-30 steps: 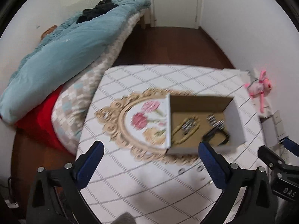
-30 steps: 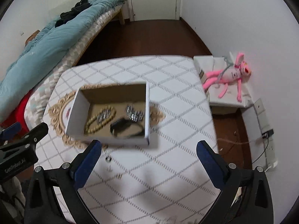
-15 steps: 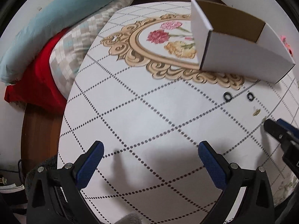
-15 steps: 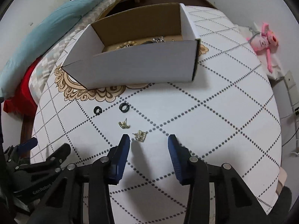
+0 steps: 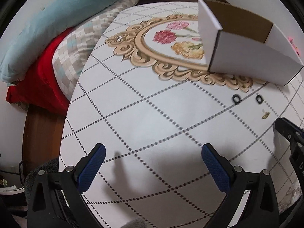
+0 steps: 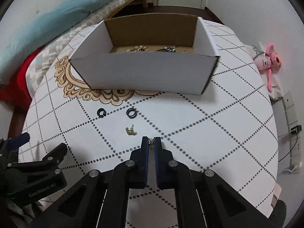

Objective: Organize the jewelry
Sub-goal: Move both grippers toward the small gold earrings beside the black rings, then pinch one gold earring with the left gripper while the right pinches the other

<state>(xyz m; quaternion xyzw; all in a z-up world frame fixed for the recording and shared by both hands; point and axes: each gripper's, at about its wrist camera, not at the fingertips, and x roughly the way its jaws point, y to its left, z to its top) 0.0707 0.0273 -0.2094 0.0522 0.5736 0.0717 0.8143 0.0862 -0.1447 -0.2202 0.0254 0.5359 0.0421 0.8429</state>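
Note:
In the right wrist view my right gripper (image 6: 151,142) is shut on a small gold earring (image 6: 151,144) at table level. A second gold earring (image 6: 130,131) lies just left of it. Two black rings (image 6: 100,112) (image 6: 131,112) lie further ahead. The white cardboard box (image 6: 144,74) stands behind them with gold and silver jewelry (image 6: 138,47) just showing over its wall. In the left wrist view my left gripper (image 5: 153,163) is open and empty above bare table; the box (image 5: 252,60), black rings (image 5: 236,98) (image 5: 259,99) and a gold earring (image 5: 265,115) show at right.
The round table (image 6: 218,133) has a dotted diamond cloth with a gold floral frame (image 5: 152,38). A bed with blue duvet (image 5: 47,19) and red sheet lies left. A pink plush toy (image 6: 269,62) lies on the floor right, near wall sockets and cables.
Both grippers came down from high above the table to near its surface. My right gripper closed from wide open onto the gold earring. The left gripper stayed open.

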